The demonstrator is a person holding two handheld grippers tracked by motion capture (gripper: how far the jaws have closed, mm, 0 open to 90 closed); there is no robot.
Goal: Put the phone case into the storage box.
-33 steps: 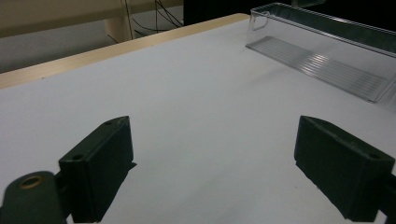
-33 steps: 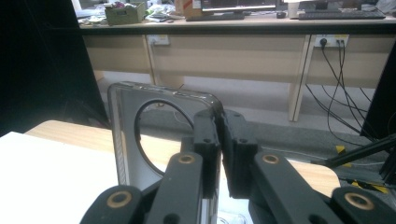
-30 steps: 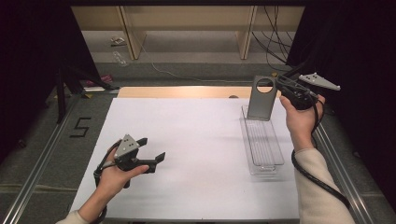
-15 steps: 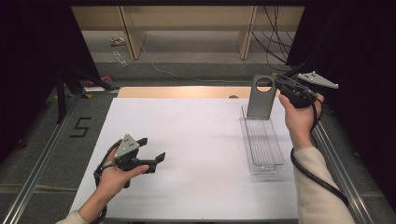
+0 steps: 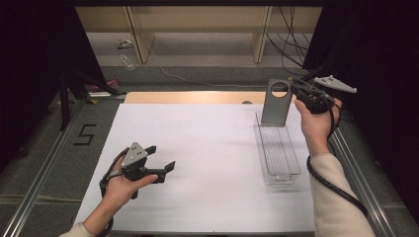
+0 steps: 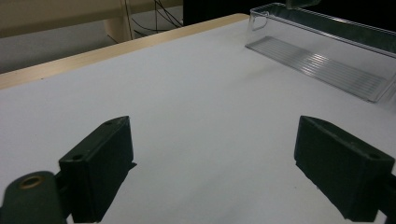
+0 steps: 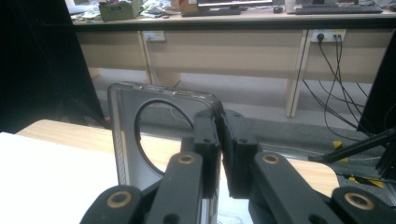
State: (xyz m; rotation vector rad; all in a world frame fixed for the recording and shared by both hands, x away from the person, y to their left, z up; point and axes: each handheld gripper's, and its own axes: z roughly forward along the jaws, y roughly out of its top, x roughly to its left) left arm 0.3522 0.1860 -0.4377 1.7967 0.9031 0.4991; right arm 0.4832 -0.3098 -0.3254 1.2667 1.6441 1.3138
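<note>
A grey plate with a round hole (image 5: 274, 112) stands upright at the far end of a clear plastic tray (image 5: 279, 154) on the right of the white table. My right gripper (image 5: 291, 89) is shut on the plate's upper right edge. In the right gripper view the jaws (image 7: 219, 140) pinch the plate (image 7: 123, 135) beside its hole. My left gripper (image 5: 160, 157) rests low over the table at the near left, open with nothing between its jaws. In the left gripper view its jaws (image 6: 215, 172) stand wide apart over bare white surface, with the tray (image 6: 322, 60) farther off.
The white table top (image 5: 207, 138) has a wooden strip (image 5: 197, 97) along its far edge. Beyond it are wooden desk legs and cables (image 5: 291, 29) on the floor. Metal rails (image 5: 44, 168) run along both sides of the table.
</note>
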